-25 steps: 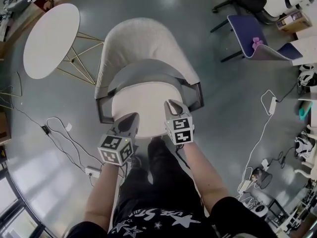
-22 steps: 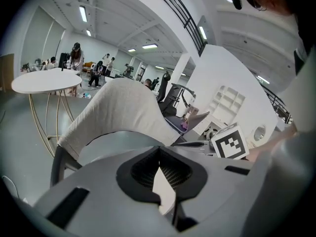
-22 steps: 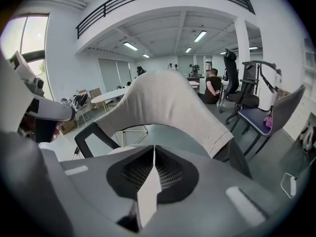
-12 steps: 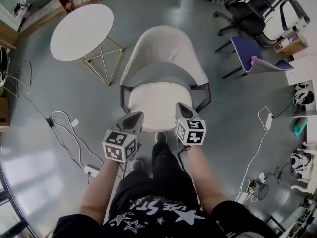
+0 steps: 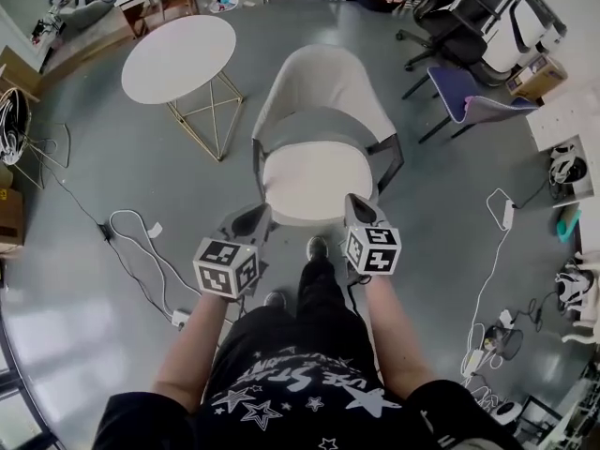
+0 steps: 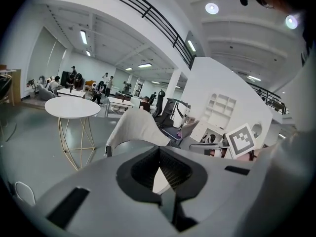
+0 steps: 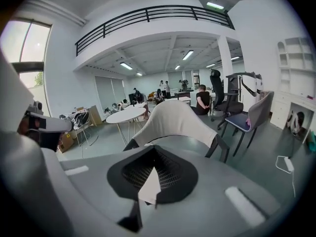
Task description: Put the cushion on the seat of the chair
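The pale cushion (image 5: 314, 181) lies flat on the seat of the light upholstered chair (image 5: 323, 92), inside its dark frame. Both grippers hang in front of the seat's near edge, clear of the cushion. My left gripper (image 5: 255, 218) is shut and holds nothing. My right gripper (image 5: 356, 202) is also shut and empty. In the left gripper view, the chair's backrest (image 6: 136, 127) rises beyond the closed left gripper (image 6: 159, 168). The right gripper view has the chair (image 7: 173, 120) straight ahead past the closed right gripper (image 7: 154, 169).
A round white table (image 5: 178, 59) on thin gold legs stands left of the chair. A purple chair (image 5: 469, 97) and black office chairs sit at the back right. Cables (image 5: 141, 242) and a power strip lie on the grey floor at left; more cables trail at right.
Both grippers have drawn back from the seat toward the person and risen. The chair now sits farther away and smaller in the head view. The cushion stays on the seat.
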Motion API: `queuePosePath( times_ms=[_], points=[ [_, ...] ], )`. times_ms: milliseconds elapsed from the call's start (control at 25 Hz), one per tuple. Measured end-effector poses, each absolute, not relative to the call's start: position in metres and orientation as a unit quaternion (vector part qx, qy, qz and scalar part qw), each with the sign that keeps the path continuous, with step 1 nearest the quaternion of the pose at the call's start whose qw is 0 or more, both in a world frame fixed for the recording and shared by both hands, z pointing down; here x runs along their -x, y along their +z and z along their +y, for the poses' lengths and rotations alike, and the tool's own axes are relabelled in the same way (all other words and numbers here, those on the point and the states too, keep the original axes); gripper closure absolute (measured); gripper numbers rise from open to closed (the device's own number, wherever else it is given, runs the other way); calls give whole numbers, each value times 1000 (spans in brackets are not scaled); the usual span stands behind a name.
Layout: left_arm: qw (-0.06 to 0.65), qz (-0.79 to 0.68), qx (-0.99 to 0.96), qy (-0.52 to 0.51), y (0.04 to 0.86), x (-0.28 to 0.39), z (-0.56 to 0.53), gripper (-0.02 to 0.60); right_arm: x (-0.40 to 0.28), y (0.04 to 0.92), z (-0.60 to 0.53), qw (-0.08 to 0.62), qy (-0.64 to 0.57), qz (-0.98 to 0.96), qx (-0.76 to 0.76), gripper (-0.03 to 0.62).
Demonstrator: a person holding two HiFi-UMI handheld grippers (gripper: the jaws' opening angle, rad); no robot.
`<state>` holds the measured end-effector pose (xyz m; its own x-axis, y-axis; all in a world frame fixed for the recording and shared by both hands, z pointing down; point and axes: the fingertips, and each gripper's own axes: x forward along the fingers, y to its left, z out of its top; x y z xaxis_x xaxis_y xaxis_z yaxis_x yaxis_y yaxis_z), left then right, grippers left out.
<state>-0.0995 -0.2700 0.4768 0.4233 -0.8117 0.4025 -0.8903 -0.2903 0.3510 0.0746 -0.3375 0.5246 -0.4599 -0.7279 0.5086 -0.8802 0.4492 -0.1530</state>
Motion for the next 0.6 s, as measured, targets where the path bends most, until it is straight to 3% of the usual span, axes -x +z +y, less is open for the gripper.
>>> queuePosePath(
  times_ms=[600],
  points=[
    [246,-468,-844,87,467,61,-204,572,-120,496,-224,157,218,-800,-537,591]
  ],
)
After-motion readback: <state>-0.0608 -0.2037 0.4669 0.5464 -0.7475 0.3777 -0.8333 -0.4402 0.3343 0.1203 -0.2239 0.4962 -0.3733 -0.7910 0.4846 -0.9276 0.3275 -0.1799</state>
